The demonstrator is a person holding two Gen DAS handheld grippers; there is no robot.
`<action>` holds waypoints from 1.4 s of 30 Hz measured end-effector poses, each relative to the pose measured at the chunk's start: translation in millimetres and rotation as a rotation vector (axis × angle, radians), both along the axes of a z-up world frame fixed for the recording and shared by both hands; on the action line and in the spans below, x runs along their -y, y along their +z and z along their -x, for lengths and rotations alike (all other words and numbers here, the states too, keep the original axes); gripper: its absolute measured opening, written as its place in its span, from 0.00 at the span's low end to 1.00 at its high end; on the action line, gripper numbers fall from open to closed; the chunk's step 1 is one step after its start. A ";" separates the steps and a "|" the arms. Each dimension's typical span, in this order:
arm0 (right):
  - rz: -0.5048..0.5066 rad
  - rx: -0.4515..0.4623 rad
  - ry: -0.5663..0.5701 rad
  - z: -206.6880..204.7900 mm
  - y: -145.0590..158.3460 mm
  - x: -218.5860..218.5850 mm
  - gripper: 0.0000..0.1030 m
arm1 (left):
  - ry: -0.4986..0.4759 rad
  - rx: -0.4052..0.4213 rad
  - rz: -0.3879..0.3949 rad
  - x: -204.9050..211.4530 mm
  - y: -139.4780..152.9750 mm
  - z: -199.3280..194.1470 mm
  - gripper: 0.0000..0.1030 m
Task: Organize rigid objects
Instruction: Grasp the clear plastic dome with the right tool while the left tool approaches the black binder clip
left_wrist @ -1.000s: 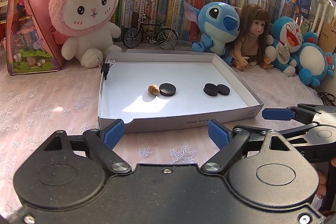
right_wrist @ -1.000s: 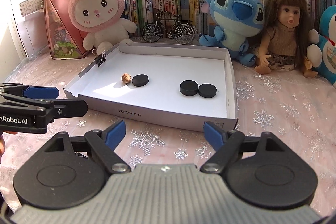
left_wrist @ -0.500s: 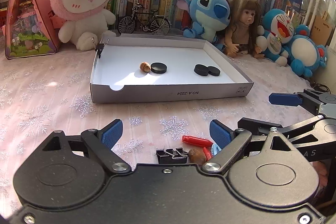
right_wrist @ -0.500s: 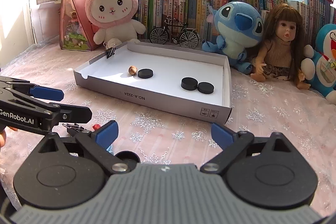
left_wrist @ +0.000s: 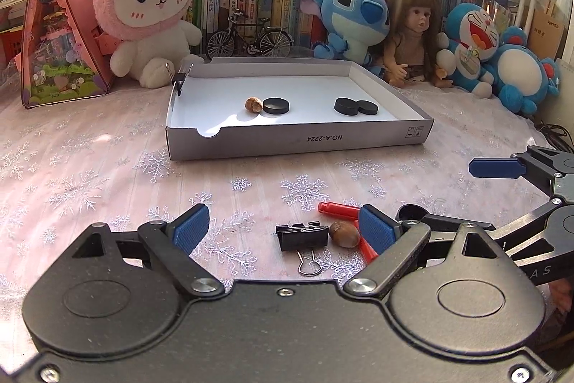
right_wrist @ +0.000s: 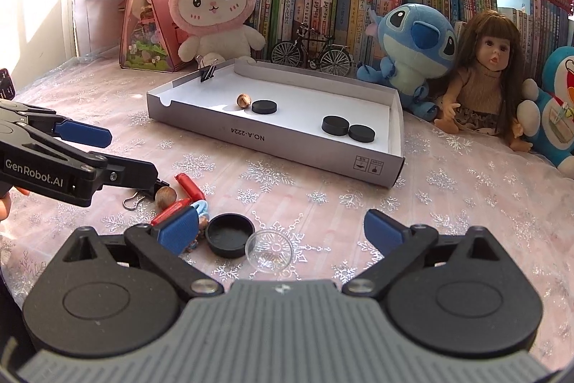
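Where only the right view shows a clear plastic dome lid (right_wrist: 269,246) beside a black round cap (right_wrist: 230,234), both views show the shallow white cardboard tray (left_wrist: 297,140); jaws of left gripper (left_wrist: 283,228) and right gripper (right_wrist: 285,232) wide, empty.

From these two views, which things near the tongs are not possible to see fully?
- Light blue item: right wrist view, mostly behind the right tongs' blue fingertip; identity unclear.
- Second red piece: left wrist view, mostly hidden by the left tongs' fingertip.
- Black cap: left wrist view, only its rim shows.
- Black binder clip: right wrist view, body behind the left tongs.
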State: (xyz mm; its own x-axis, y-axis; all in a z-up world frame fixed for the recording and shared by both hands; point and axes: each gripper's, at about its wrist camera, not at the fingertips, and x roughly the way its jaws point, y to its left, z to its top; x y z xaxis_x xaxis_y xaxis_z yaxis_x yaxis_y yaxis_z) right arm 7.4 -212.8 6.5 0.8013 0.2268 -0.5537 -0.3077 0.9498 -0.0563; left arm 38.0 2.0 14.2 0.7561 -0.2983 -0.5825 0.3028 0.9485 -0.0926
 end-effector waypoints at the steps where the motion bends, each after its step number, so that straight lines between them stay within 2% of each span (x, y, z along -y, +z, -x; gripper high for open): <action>1: -0.001 -0.002 0.002 1.2 -1.7 -0.4 0.99 | 0.003 0.001 0.001 -0.5 -1.4 1.1 0.87; 13: 0.011 -0.021 0.028 7.0 -14.2 -9.4 0.95 | 0.026 0.018 -0.021 -4.1 -14.1 8.5 0.87; 21: 0.006 -0.026 0.029 6.8 -18.1 -11.2 0.87 | 0.046 0.088 -0.046 -3.6 -14.5 14.3 0.85; 30: 0.003 -0.007 0.028 8.4 -16.7 -15.2 0.75 | 0.033 0.083 -0.055 -3.2 -18.1 15.4 0.73; 32: -0.007 -0.006 0.022 8.3 -16.6 -14.4 0.73 | 0.030 0.080 -0.047 -3.5 -17.9 14.9 0.66; 42: -0.038 -0.002 -0.001 10.4 -16.4 -11.2 0.54 | 0.007 0.087 -0.047 2.2 -15.7 15.6 0.45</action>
